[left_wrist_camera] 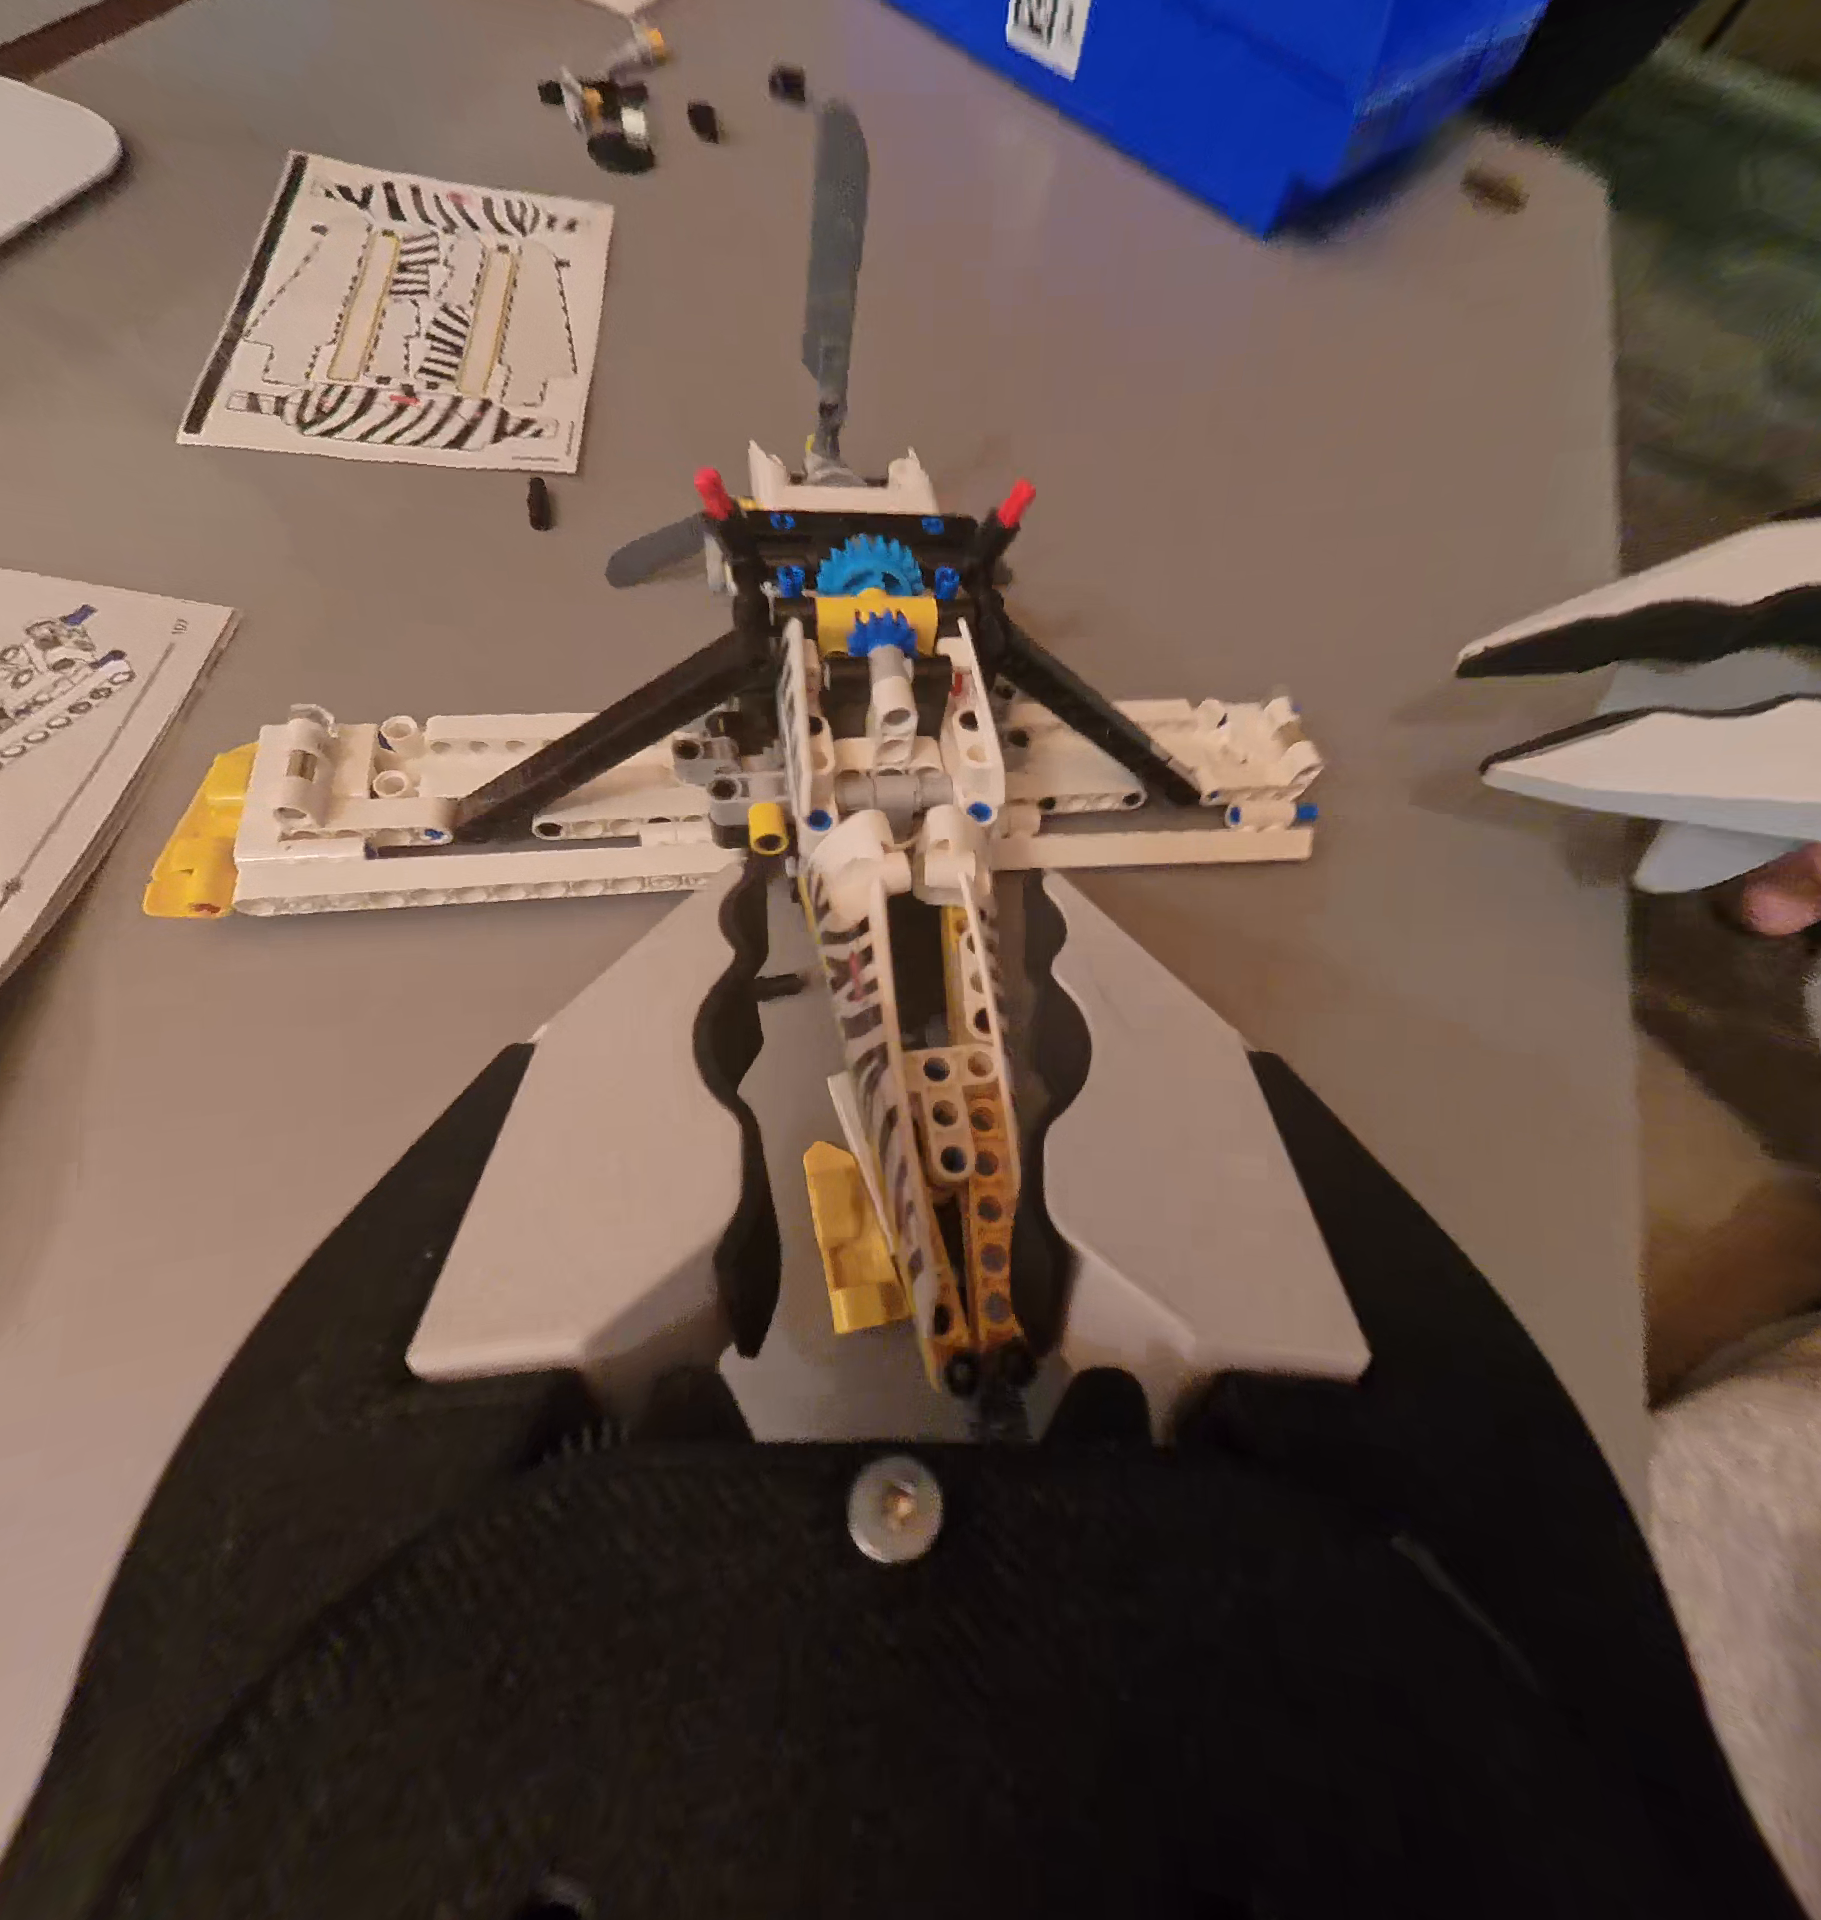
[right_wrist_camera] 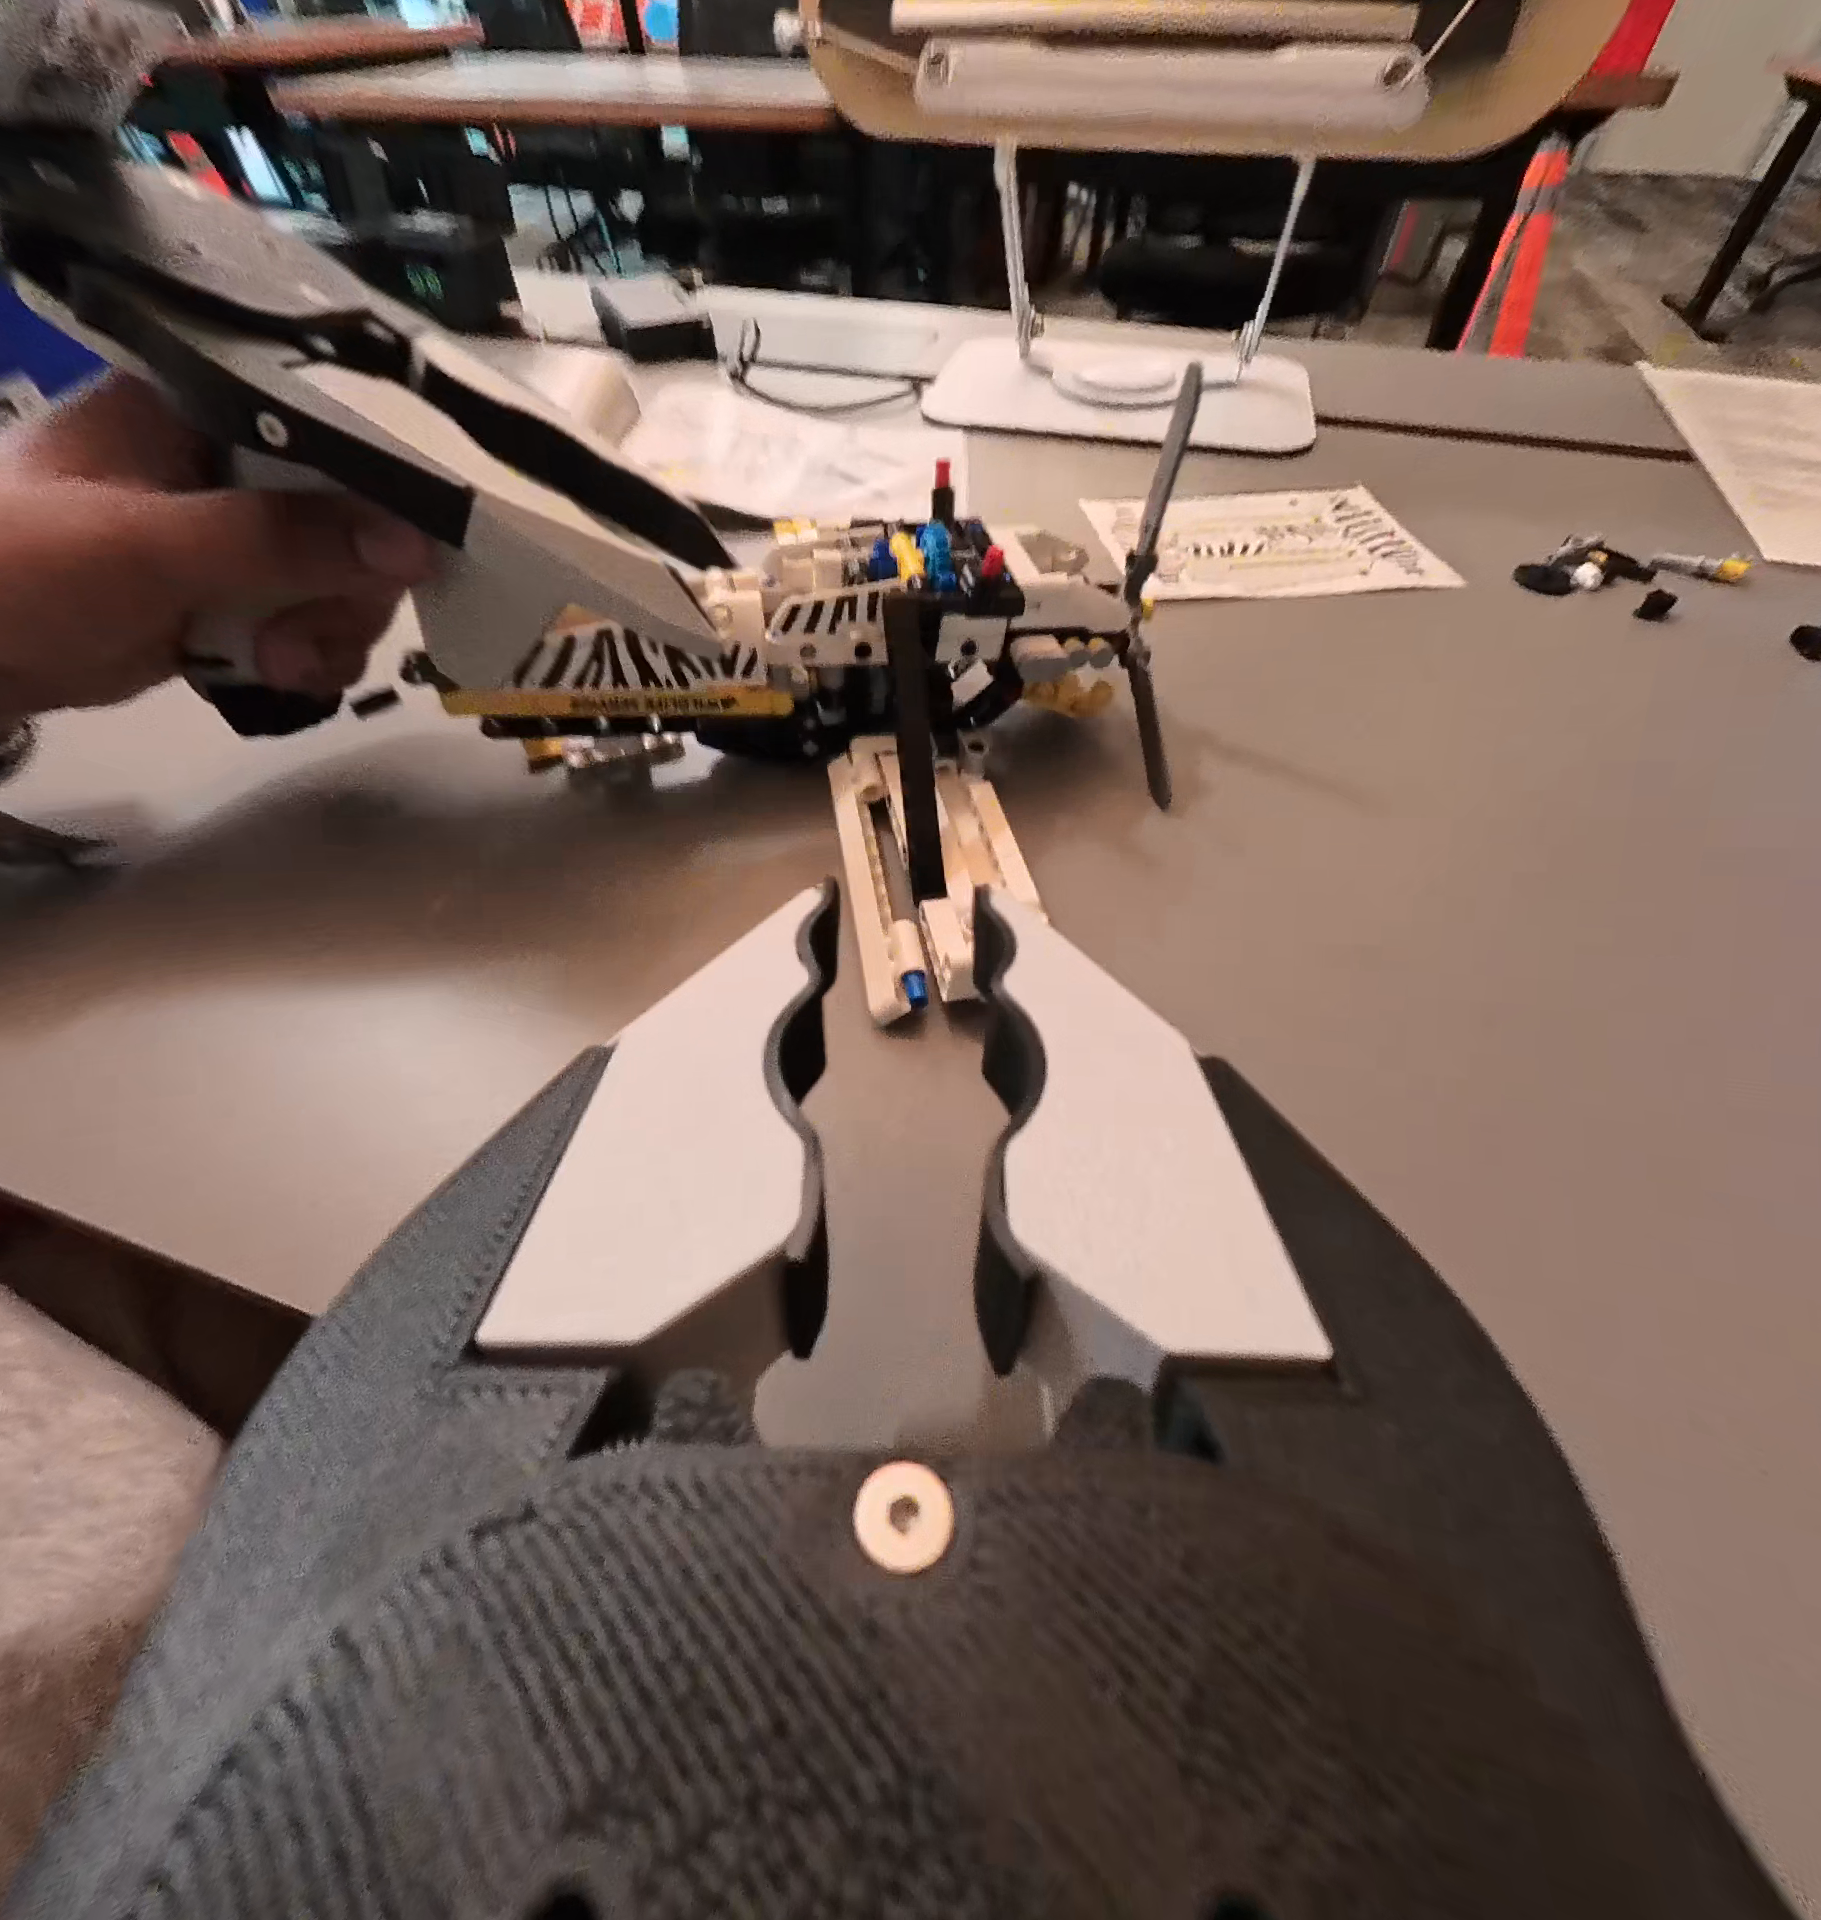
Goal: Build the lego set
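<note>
The left hand-held gripper [left_wrist_camera: 890, 1039] is clamped on the tail of the lego plane [left_wrist_camera: 781, 769], which rests on the grey worktop [left_wrist_camera: 1249, 520]. The right hand-held gripper [right_wrist_camera: 901, 925] is parted, its fingers either side of the plane's wing tip, which lies between them unclamped.

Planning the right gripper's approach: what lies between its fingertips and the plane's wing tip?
Almost nothing: in the right wrist view the right gripper already has the wing tip between its open fingers, over bare grey table.
</note>
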### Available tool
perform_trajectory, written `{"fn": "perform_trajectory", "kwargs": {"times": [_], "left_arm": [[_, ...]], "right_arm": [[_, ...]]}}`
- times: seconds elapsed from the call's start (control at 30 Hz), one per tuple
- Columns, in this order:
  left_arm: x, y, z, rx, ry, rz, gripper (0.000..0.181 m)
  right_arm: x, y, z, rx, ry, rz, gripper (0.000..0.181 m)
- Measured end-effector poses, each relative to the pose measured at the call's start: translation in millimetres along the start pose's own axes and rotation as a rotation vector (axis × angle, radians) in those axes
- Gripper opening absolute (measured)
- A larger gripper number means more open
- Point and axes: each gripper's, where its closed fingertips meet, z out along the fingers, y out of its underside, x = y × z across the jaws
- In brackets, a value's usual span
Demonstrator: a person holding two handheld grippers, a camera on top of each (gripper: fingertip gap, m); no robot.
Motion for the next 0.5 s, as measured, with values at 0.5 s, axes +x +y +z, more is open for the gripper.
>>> {"fn": "perform_trajectory", "kwargs": {"times": [0.5], "left_arm": [[-148.8,6.1,-152.6,0.233,-0.374,-0.167,0.047]], "right_arm": [[-7.1,-21.8,10.4,0.124,-0.007,-0.006,0.034]]}}
